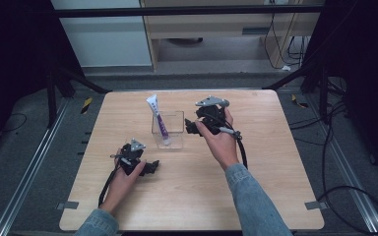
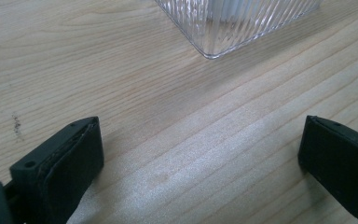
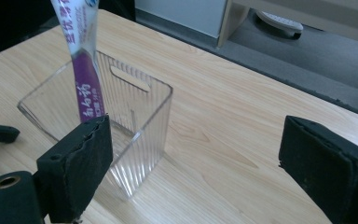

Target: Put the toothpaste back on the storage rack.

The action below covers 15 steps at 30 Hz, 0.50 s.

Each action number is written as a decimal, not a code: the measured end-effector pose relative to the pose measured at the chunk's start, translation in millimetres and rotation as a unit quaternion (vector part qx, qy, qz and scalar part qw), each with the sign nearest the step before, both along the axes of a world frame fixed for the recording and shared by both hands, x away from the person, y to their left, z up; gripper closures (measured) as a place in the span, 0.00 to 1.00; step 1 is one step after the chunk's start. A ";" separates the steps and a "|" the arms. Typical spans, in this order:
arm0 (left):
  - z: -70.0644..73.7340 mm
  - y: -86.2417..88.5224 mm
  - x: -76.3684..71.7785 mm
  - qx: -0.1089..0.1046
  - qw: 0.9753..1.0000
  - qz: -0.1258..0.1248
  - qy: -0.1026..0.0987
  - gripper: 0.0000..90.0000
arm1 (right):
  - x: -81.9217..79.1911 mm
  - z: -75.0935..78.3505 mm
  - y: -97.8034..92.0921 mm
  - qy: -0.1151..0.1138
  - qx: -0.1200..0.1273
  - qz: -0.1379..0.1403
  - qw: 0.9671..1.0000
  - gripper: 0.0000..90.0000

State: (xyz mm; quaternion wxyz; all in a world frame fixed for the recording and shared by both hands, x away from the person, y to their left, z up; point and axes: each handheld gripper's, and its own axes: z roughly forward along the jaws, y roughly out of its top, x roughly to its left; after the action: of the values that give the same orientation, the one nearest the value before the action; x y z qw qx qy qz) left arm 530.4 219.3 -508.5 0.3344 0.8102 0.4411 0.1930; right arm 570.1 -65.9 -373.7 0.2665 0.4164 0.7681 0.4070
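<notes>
at table centre: toothpaste tube leaning upright in clear ribbed box
handling: light, soft, slick; grab upper flat end
right gripper: wide open, empty, beside box
left gripper: wide open, empty

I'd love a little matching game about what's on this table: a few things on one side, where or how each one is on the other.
Things:
1. tube
2. clear box
3. left claw
4. right claw

States:
A. open, just right of the box
B. stands tilted inside the box
C. open, low over the table, front left of the box
D. ribbed, mid-table

Pairs: 1-B, 2-D, 3-C, 4-A
</notes>
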 end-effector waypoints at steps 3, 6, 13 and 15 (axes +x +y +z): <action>0.0 0.0 0.0 0.000 1.000 0.000 0.000 0.00 | -3.7 -2.1 -8.1 -0.001 -0.001 -0.003 1.000 0.11; 0.0 0.0 0.0 0.000 1.000 0.000 0.000 0.00 | -8.1 -4.5 -17.5 0.000 -0.002 -0.008 1.000 0.11; 0.0 0.0 0.0 0.000 1.000 0.000 0.000 0.00 | -18.7 -10.1 -37.5 0.004 -0.005 -0.016 1.000 0.12; 0.0 0.0 0.0 0.000 1.000 0.000 0.000 0.00 | -21.3 -11.4 -42.8 0.004 -0.006 -0.018 1.000 0.12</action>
State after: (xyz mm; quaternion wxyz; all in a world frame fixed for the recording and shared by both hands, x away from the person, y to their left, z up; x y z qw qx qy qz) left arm 530.4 219.2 -508.5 0.3344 0.8101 0.4411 0.1931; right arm 548.8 -108.7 -385.1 0.2732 0.4303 0.7642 0.3953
